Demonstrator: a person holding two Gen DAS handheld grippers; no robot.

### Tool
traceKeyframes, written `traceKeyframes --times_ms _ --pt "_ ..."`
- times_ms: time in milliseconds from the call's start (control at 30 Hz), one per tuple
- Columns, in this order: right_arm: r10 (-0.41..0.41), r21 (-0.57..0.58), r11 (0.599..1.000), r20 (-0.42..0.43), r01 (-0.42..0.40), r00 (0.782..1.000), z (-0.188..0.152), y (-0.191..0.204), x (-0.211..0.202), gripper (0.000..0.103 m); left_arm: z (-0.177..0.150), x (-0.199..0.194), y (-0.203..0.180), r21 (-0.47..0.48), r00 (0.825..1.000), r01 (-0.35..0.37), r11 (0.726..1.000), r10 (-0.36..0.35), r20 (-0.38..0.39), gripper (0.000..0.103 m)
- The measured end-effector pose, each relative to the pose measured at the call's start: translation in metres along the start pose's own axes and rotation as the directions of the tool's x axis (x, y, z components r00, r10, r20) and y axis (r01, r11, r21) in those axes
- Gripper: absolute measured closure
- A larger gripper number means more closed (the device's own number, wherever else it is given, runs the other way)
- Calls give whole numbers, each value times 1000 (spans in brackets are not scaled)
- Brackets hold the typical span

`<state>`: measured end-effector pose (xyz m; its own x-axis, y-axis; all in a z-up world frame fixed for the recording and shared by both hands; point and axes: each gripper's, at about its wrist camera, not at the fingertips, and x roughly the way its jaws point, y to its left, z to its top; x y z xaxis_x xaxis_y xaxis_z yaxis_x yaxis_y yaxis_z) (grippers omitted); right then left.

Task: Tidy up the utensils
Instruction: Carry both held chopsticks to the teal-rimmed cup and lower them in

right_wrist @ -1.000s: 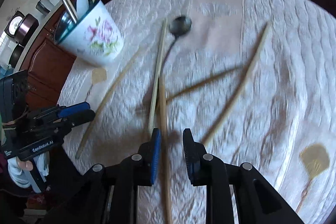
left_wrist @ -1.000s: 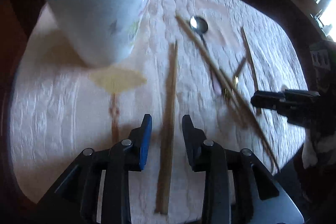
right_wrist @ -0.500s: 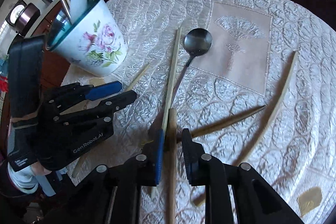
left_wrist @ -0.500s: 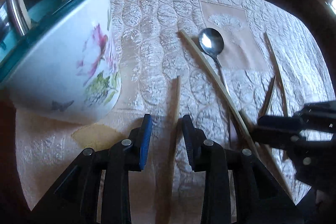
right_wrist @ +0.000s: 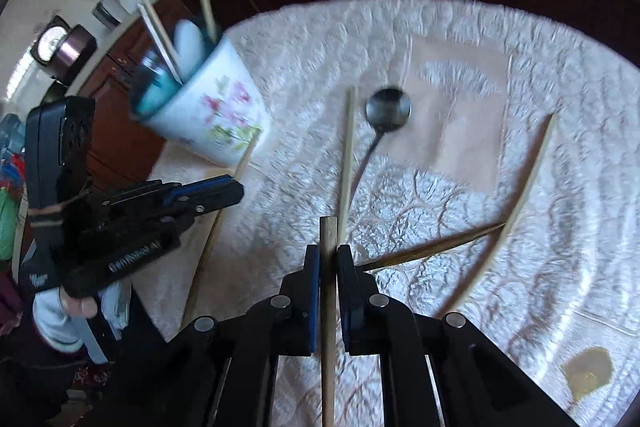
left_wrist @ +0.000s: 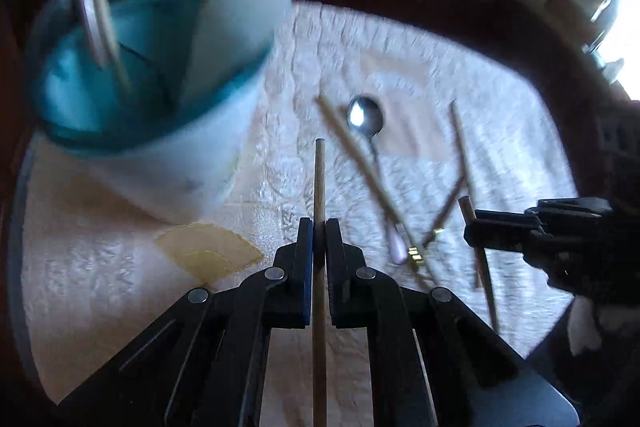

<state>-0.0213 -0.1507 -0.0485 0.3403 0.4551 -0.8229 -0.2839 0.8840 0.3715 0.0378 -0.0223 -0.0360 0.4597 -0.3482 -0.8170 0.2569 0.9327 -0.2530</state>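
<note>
left gripper (left_wrist: 319,227): just closed, brown wooden chopstick (left_wrist: 319,179) clamped beside floral ceramic cup (left_wrist: 176,163) | right gripper (right_wrist: 328,253): just closed, second wooden chopstick (right_wrist: 328,235) clamped, farther from cup

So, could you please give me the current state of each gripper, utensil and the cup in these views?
Left gripper: shut on a wooden chopstick, jaws just closed.
Right gripper: shut on another chopstick, jaws just closed.
Floral cup: upright on the tablecloth, holding utensils.
Metal spoon: lying flat, bowl up.
Remaining chopsticks: loose on the cloth.
</note>
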Motion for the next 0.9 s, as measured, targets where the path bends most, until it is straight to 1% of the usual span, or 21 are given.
traceKeyframes --times_ms 167,300,400,633,900 --pt "37 -25 999 116 -35 993 5 15 -50 96 2 -59 2 9 995 43 999 -43 94 98" --pt "58 -66 997 203 -45 978 15 30 -84 96 2 -92 4 25 988 37 999 -40 149 98" --pt "63 -88 995 235 -44 970 15 40 -103 96 0 -109 6 28 984 15 999 -20 180 98" --pt "69 -124 992 268 -37 961 19 61 -115 96 2 -117 2 20 977 0 1000 -4 211 98" --pt "72 -140 990 290 -32 954 24 73 -129 96 -1 -131 2 21 971 -9 1000 3 240 98"
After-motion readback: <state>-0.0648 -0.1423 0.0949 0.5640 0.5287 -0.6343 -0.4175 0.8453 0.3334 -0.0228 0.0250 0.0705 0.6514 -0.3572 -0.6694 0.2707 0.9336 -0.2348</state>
